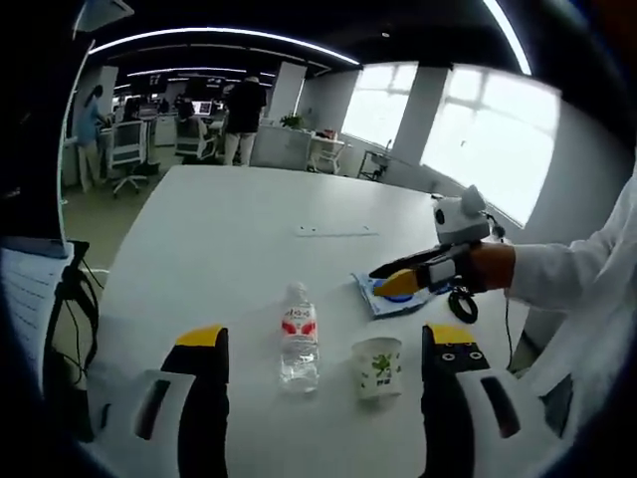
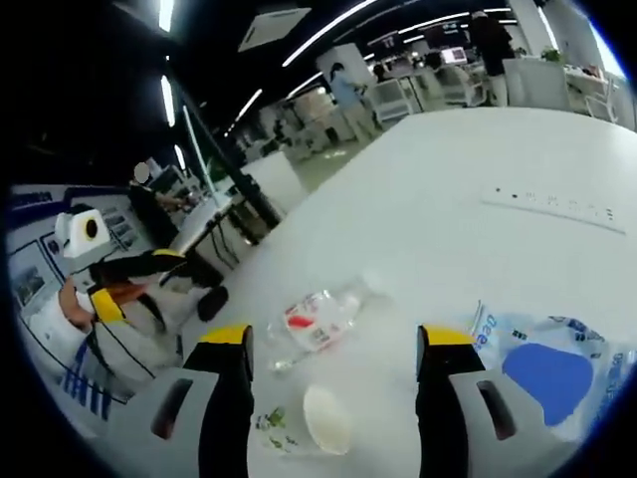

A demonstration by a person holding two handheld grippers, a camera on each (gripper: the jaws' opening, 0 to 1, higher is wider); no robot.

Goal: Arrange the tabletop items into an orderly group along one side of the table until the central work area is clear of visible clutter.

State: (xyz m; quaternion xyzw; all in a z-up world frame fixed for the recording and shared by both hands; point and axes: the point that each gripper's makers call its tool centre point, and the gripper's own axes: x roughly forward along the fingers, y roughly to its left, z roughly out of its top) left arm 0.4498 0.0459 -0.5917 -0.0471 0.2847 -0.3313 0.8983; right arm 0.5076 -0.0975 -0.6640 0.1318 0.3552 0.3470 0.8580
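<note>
A clear water bottle (image 1: 299, 341) with a red label stands upright on the white table (image 1: 239, 249), just ahead of my left gripper (image 1: 325, 339), whose jaws stand wide apart with nothing between them. A white paper cup (image 1: 378, 366) with a green print stands right of the bottle. Further right lies a blue-and-white packet (image 1: 383, 297), with my right gripper (image 1: 386, 277) low over it. In the right gripper view my right gripper (image 2: 338, 337) is open and holds nothing; bottle (image 2: 318, 319), cup (image 2: 314, 423) and packet (image 2: 547, 370) lie ahead. The left gripper (image 2: 134, 281) shows at the left.
A flush socket strip (image 1: 336, 231) is set in the table's middle. A black cable (image 1: 463, 304) curls near the right edge. A tripod (image 1: 70, 299) stands off the left edge. Office chairs, desks and people stand far behind.
</note>
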